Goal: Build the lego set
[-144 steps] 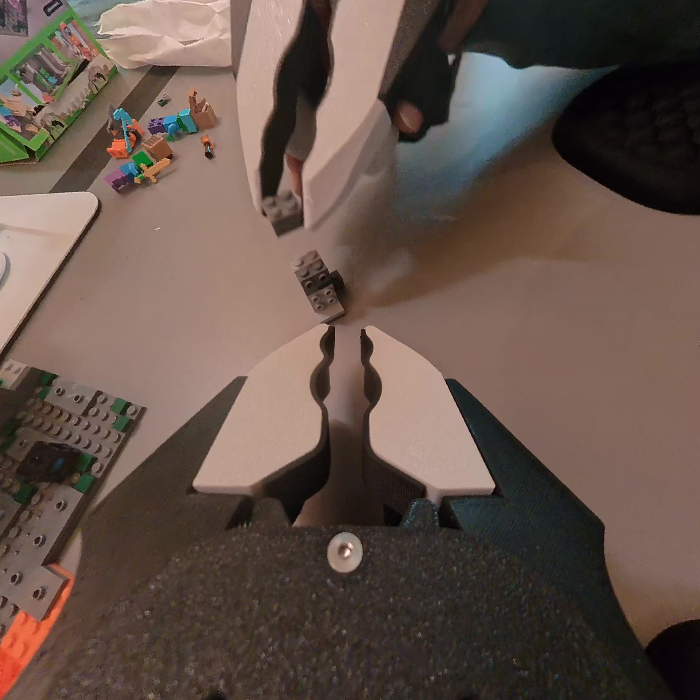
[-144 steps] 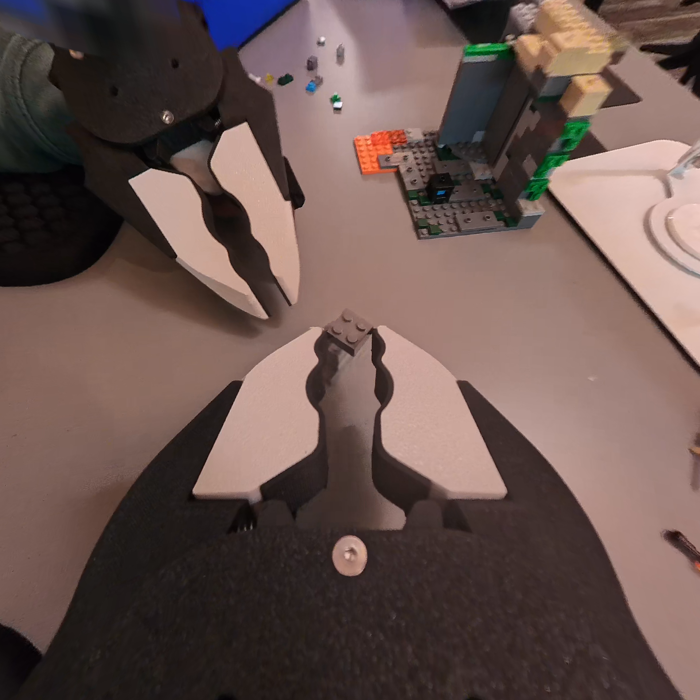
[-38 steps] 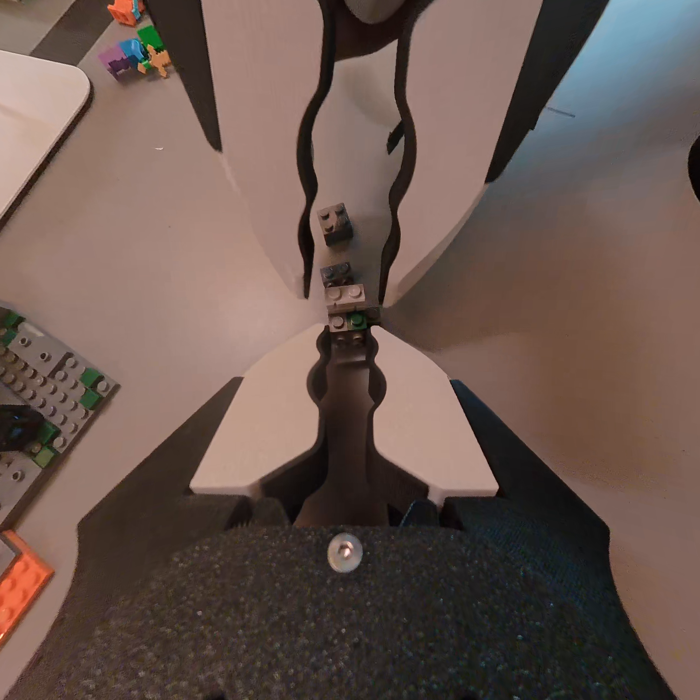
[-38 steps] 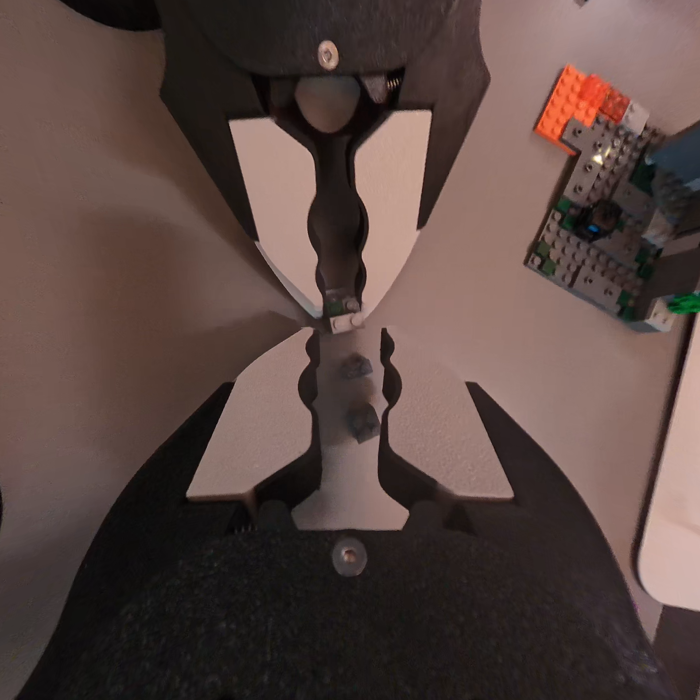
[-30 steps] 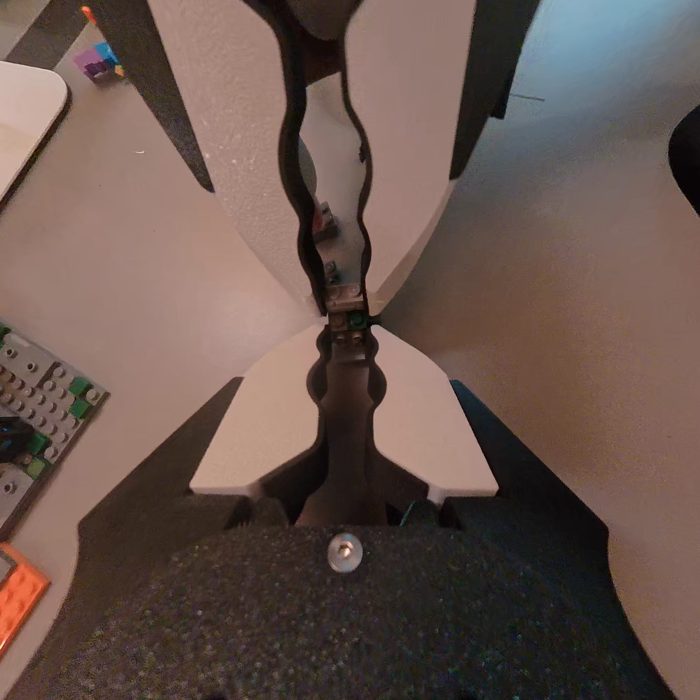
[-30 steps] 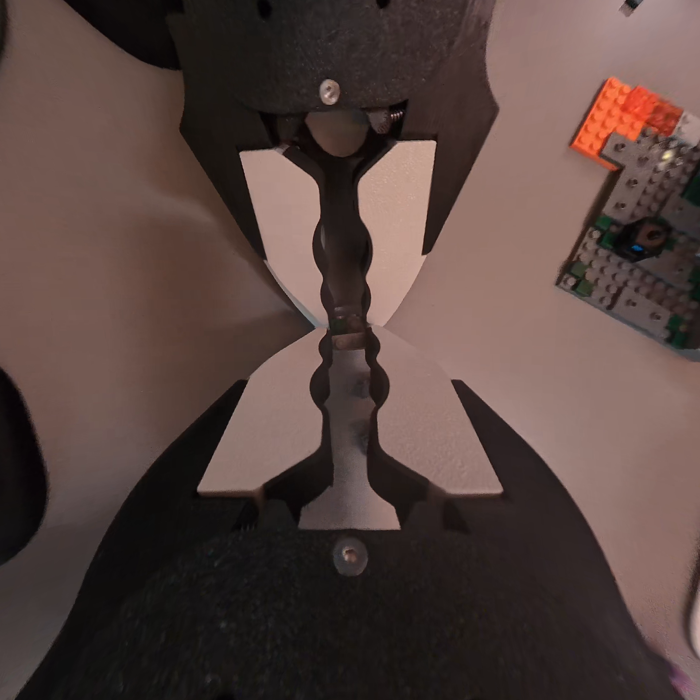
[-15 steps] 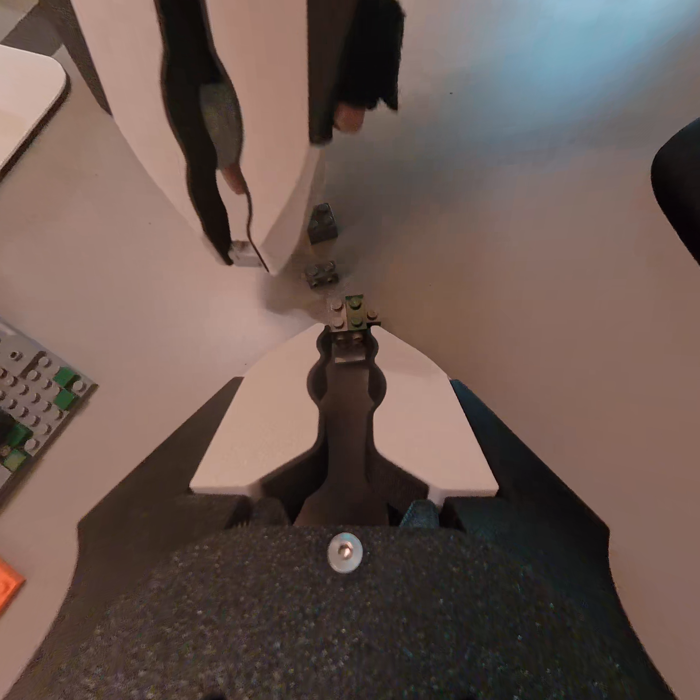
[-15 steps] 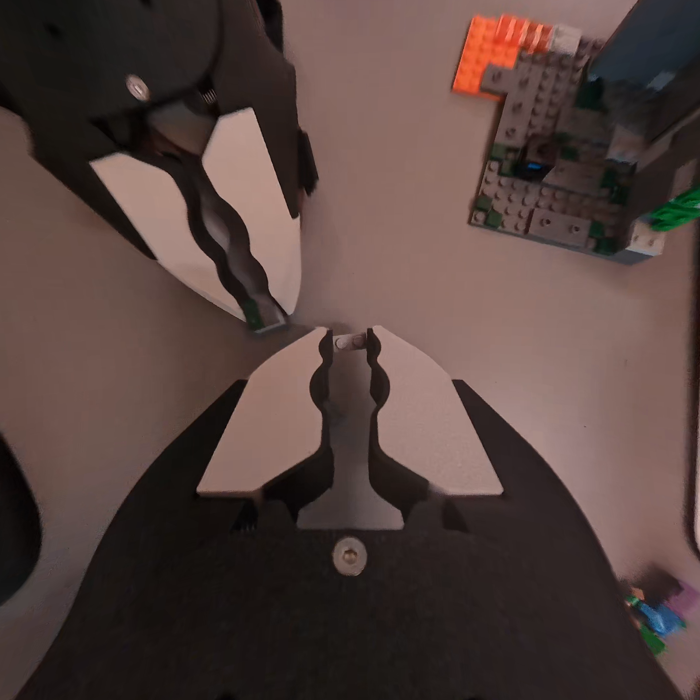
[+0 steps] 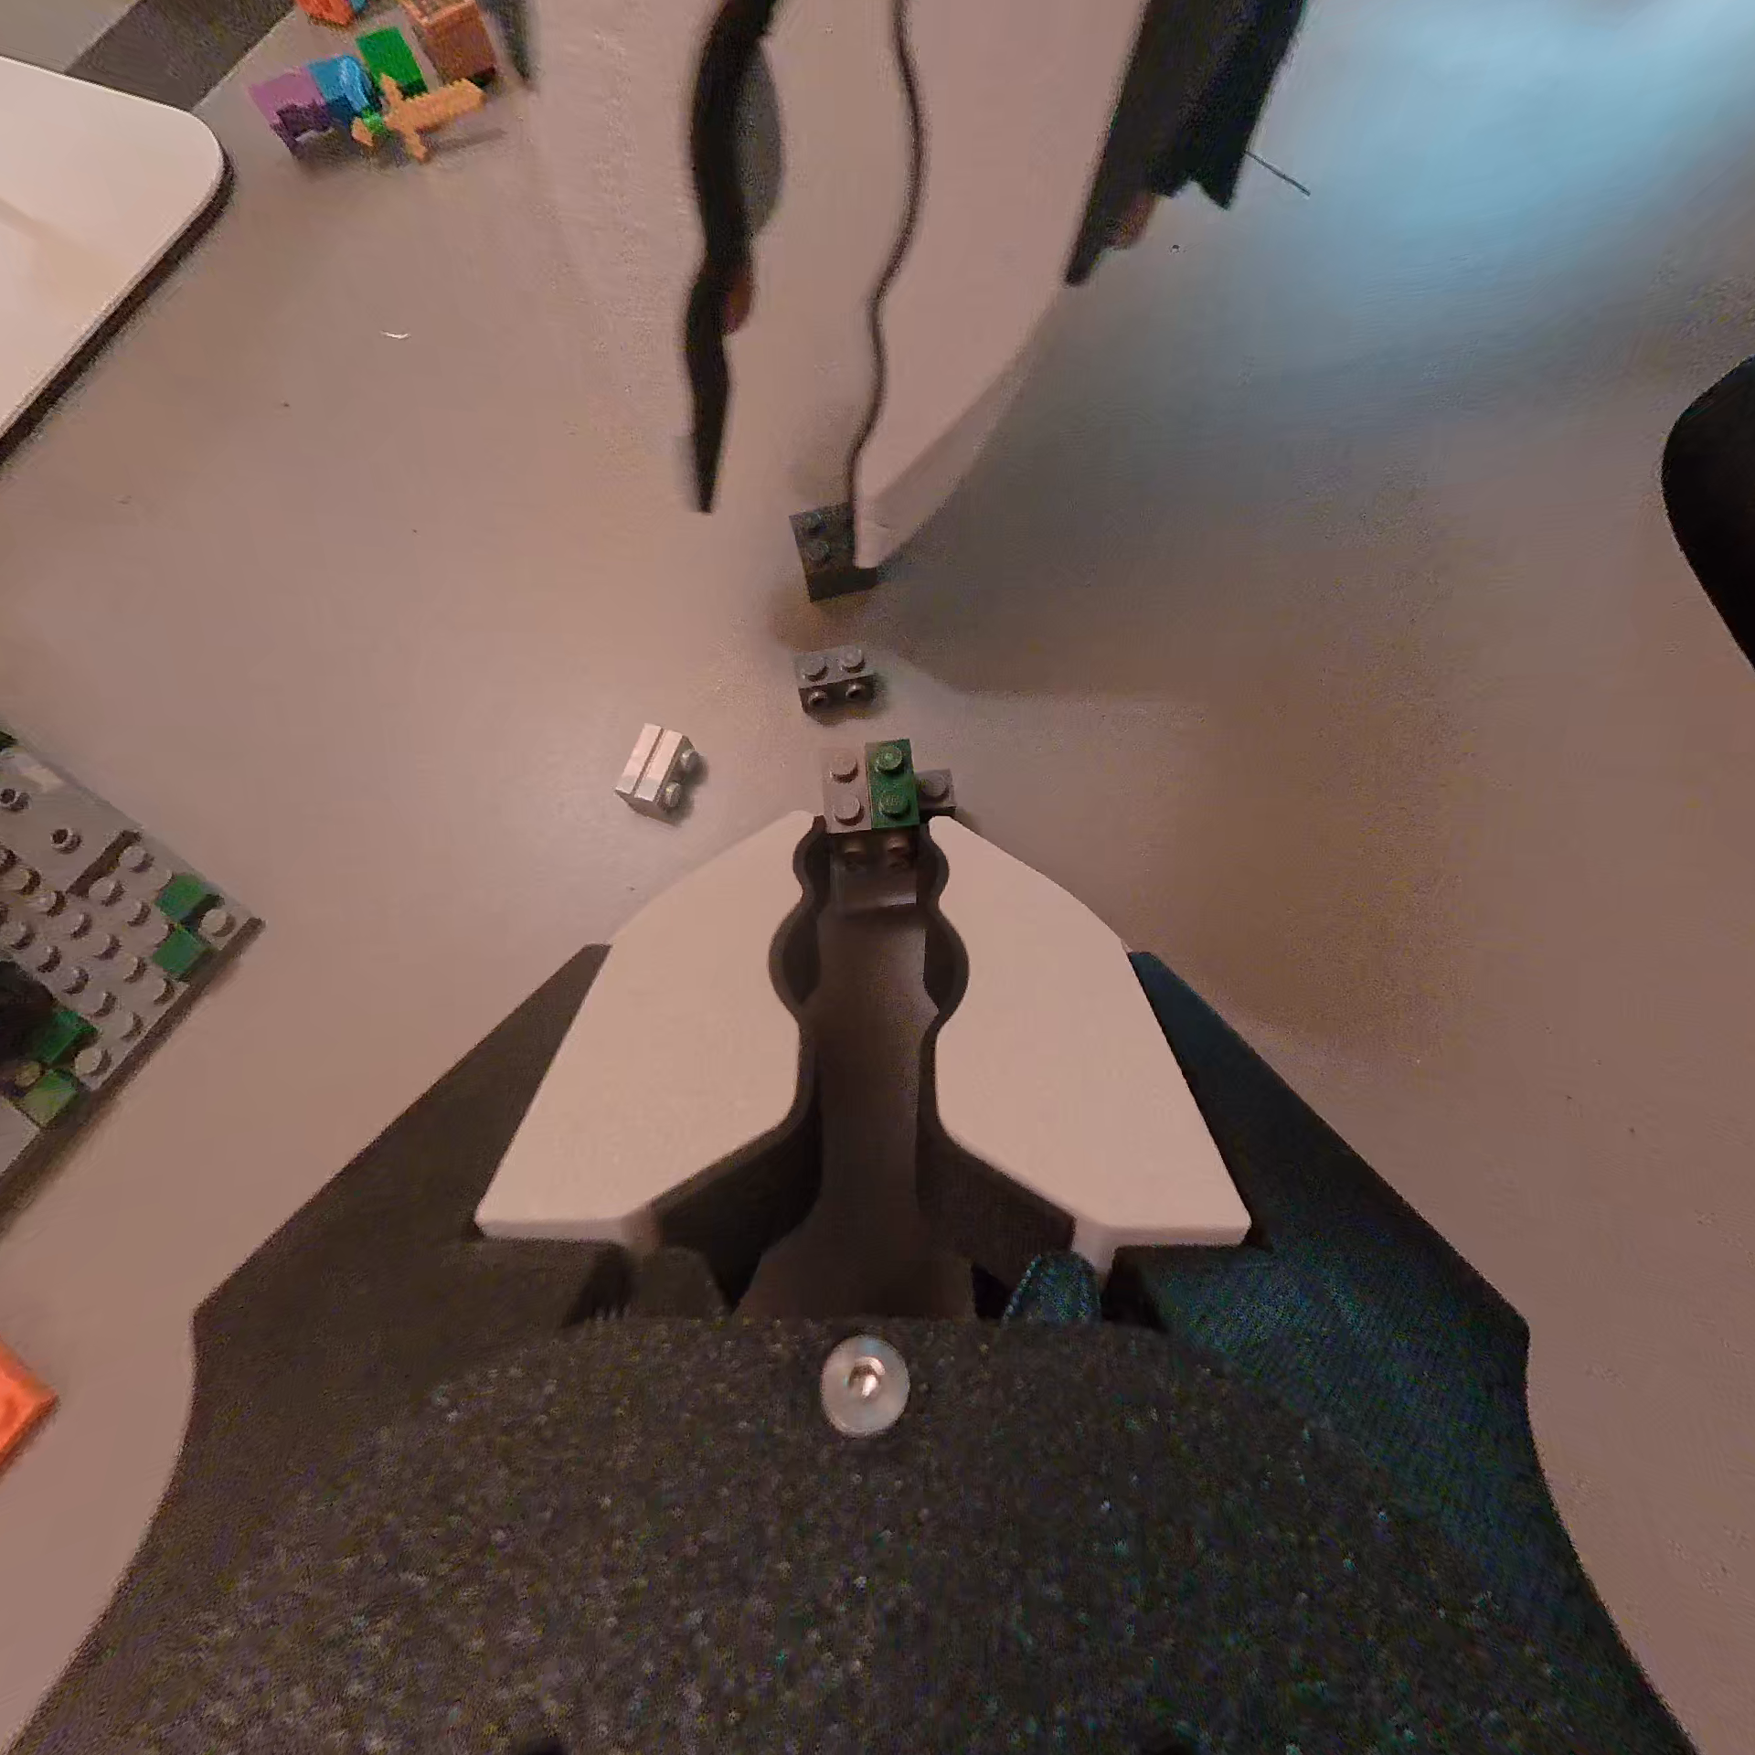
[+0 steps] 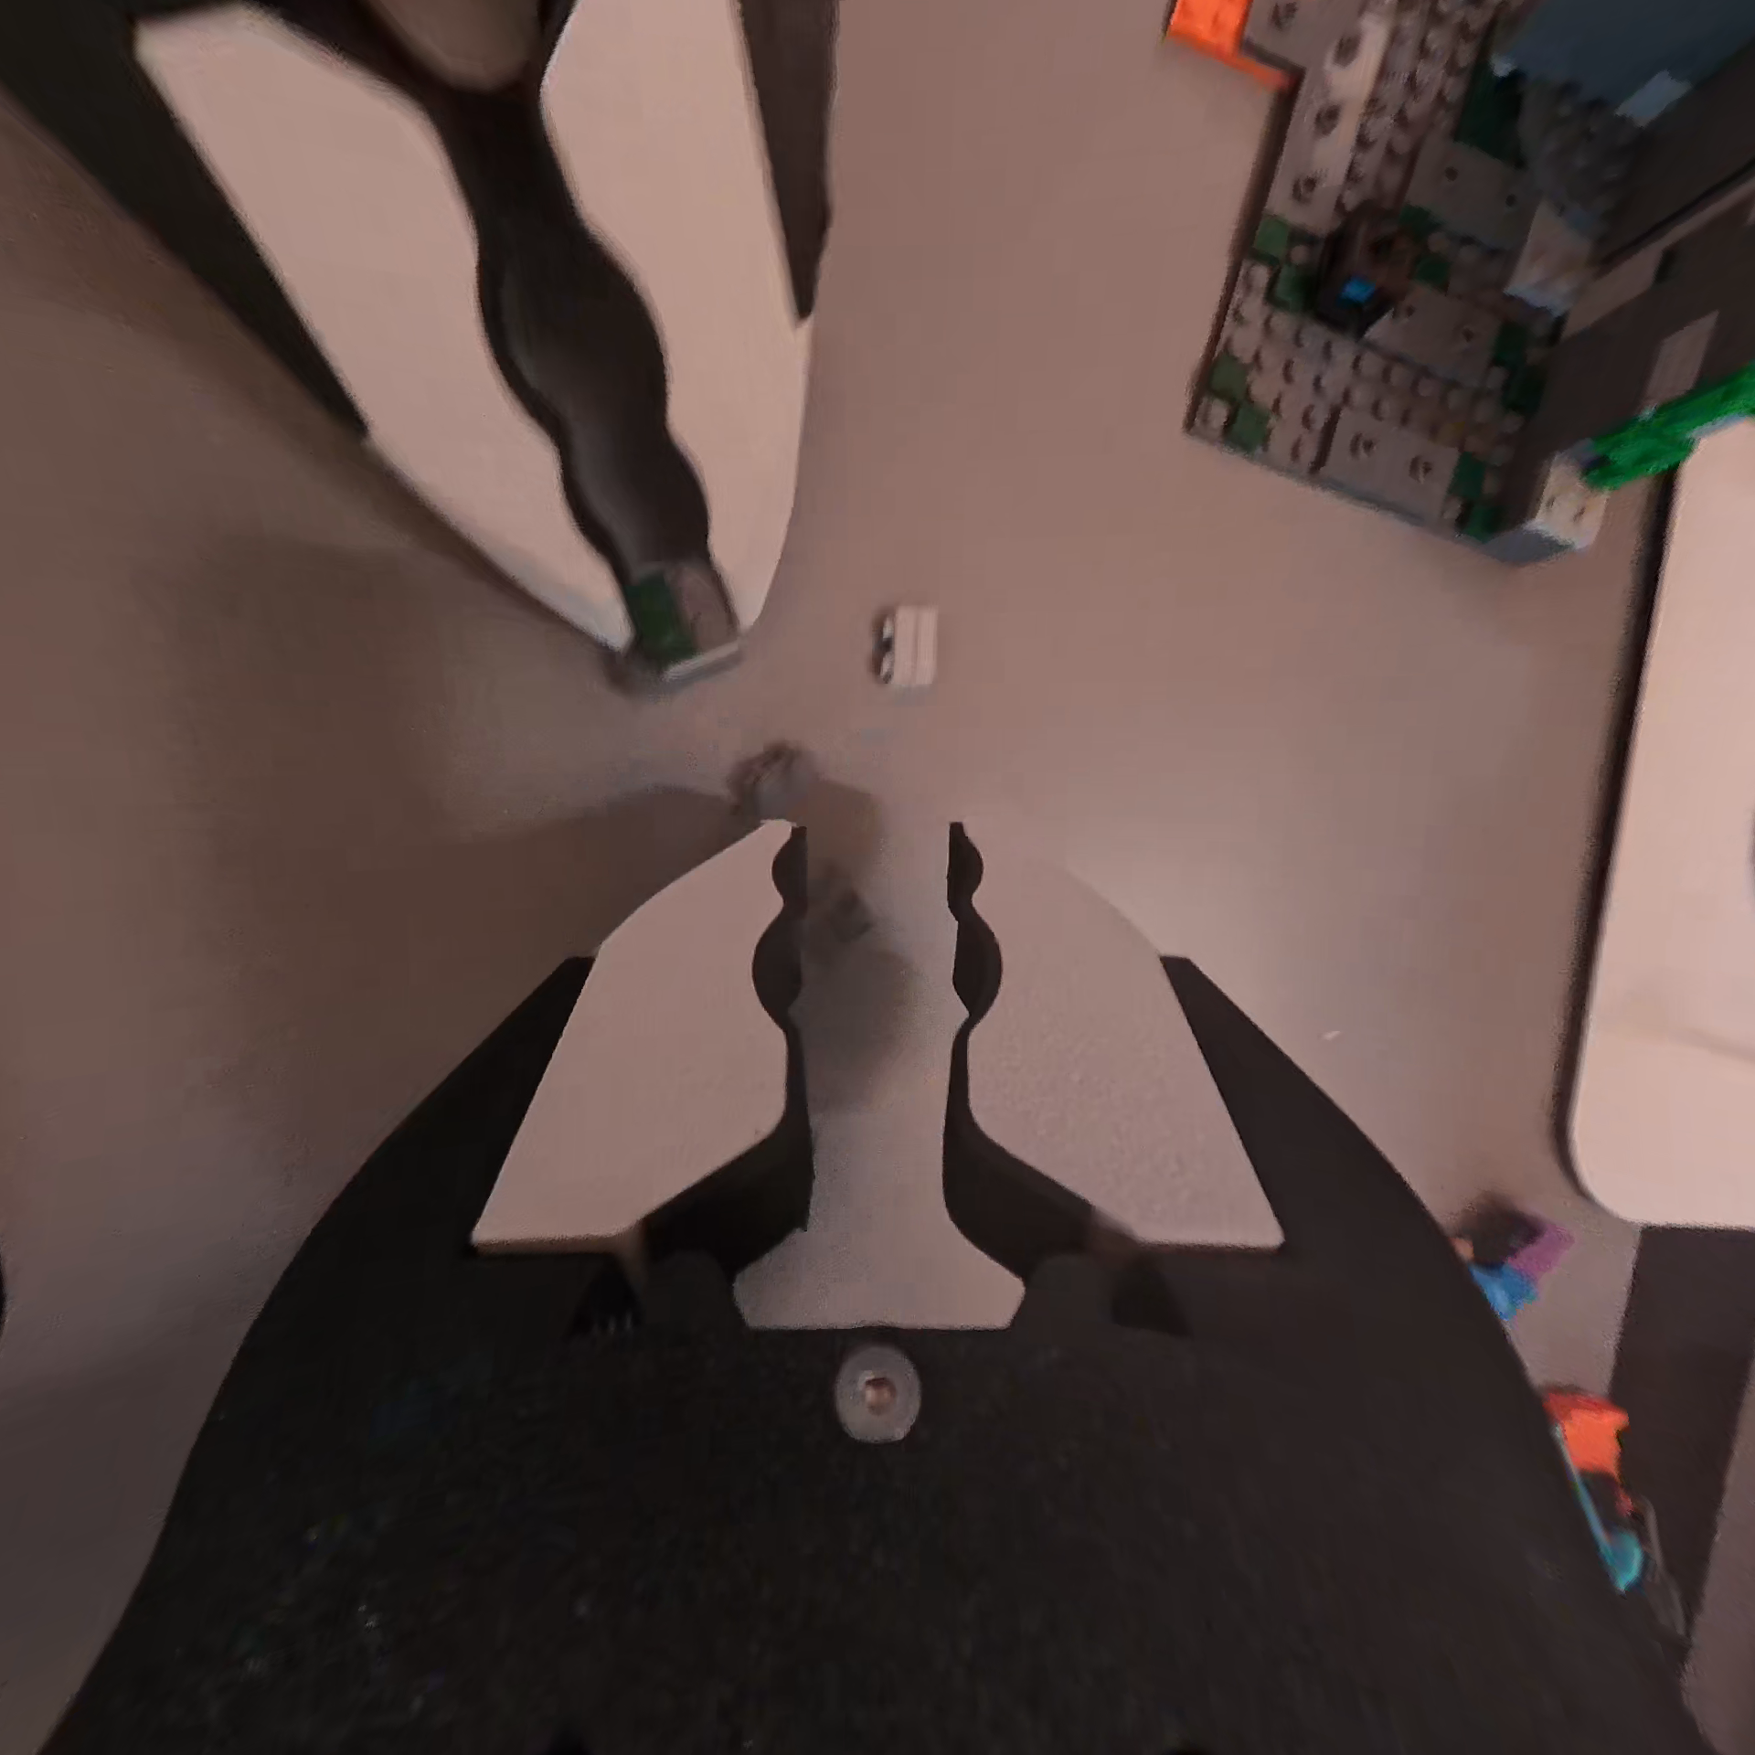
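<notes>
My left gripper (image 9: 876, 824) is shut on a small lego assembly (image 9: 883, 790) of grey and green plates on a dark brick, held low over the table. It also shows in the right wrist view (image 10: 679, 636). My right gripper (image 10: 872, 828) is open and blurred, low over the table, with a dark grey brick (image 9: 828, 556) by one finger. In the left wrist view the right gripper (image 9: 788, 513) is just beyond my left one. A light grey brick (image 9: 658, 783) lies loose on the table, also seen from the right wrist (image 10: 907, 646). A second dark grey brick (image 9: 836, 682) lies between the grippers.
The partly built lego model (image 10: 1405, 313) on its grey studded base stands to one side; its base corner shows in the left wrist view (image 9: 95, 950). A white board (image 10: 1690, 855) lies beside it. Coloured minifigure pieces (image 9: 380, 95) sit farther off. Left tips to right tips: about 6 cm. The partly built lego model (image 10: 1405, 313) is about equally far from each gripper, around 15 cm.
My right gripper has opened and let go of the light grey brick, which now lies on the table. It has moved over to the dark grey brick. My left gripper still holds the assembly.
</notes>
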`<act>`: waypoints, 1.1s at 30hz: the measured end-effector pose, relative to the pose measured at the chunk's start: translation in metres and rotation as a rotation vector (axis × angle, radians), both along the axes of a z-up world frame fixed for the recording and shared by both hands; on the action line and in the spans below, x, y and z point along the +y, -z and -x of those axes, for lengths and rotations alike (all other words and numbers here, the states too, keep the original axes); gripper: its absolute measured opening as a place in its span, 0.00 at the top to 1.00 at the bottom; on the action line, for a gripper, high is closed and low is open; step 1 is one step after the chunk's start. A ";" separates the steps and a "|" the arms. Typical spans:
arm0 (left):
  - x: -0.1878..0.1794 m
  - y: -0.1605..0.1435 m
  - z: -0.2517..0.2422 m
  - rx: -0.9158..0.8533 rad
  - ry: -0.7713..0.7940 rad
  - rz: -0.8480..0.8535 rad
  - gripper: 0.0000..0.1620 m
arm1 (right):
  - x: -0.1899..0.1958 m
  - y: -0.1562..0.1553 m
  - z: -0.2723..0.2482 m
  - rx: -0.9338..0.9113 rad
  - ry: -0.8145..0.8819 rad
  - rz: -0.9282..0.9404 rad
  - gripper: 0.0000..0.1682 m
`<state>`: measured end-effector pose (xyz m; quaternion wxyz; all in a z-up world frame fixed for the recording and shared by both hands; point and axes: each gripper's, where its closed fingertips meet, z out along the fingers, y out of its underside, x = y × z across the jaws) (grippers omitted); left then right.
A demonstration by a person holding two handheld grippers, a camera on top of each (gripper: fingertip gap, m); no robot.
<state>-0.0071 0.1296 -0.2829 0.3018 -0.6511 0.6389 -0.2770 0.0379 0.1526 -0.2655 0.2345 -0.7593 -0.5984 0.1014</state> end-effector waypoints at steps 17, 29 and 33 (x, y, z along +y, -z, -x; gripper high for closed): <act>-0.003 0.000 0.004 -0.004 0.003 -0.014 0.85 | -0.027 0.013 -0.100 -0.114 0.263 -0.026 0.89; -0.011 0.000 0.003 0.003 0.028 -0.020 0.87 | -0.021 -0.003 -0.025 0.049 0.236 -0.094 0.85; -0.021 0.000 0.004 0.001 0.049 -0.021 0.87 | -0.016 0.014 0.008 0.073 0.182 -0.046 0.86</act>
